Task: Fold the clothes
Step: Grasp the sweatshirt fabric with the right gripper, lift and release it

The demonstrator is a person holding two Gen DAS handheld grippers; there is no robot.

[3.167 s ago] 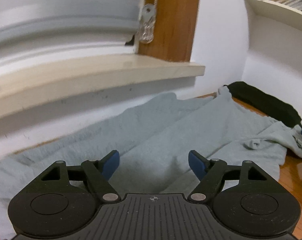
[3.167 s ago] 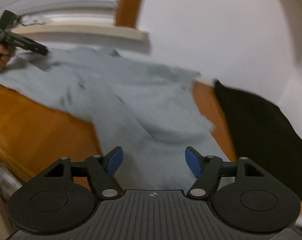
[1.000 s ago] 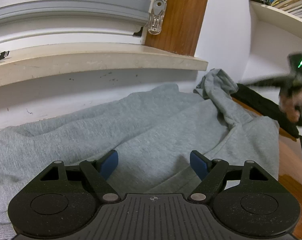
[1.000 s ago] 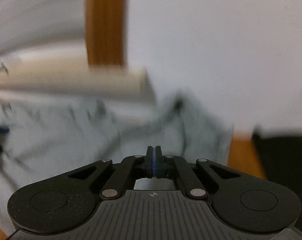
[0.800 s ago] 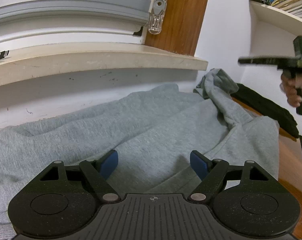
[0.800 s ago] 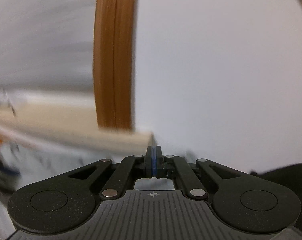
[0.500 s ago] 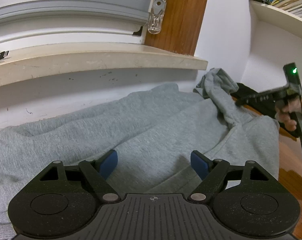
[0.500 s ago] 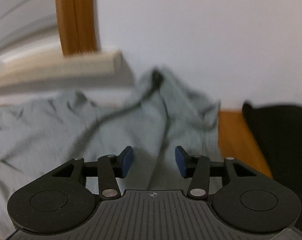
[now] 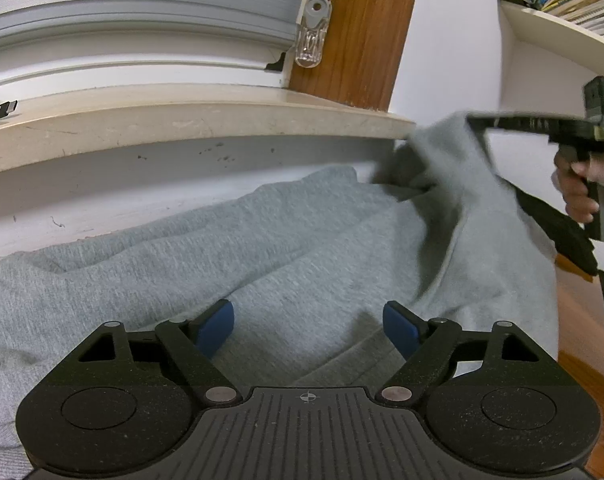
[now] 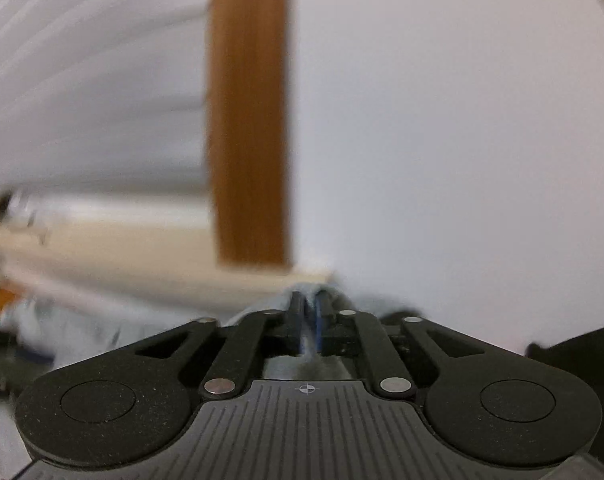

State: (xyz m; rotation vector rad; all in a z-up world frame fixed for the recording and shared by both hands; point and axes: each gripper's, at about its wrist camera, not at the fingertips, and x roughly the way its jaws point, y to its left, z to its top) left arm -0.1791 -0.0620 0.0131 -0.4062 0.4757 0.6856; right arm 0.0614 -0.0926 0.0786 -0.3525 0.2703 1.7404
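garment: grey sweatshirt (image 9: 286,248) spread on the bench, back edge along the wall under the sill (image 9: 190,120).
step: judged an early fold; far right corner lifted.
right gripper (image 10: 308,328): jaws have just been closing, pinching grey cloth.
left gripper (image 9: 308,326): wide apart over the near part, holding nothing.
next: carry the corner across, lay it flat.
bench: orange wood (image 9: 582,308); black cloth (image 9: 558,232) at the right edge.
room: blinds (image 9: 134,4), shelf (image 9: 562,28).

The sweatshirt (image 9: 262,240) is plain heather grey. The left gripper (image 9: 308,326) is black with blue fingers (image 9: 216,326). The windowsill (image 9: 182,120) is cream, the window frame (image 9: 354,32) brown wood, the blinds (image 9: 142,0) pale grey.
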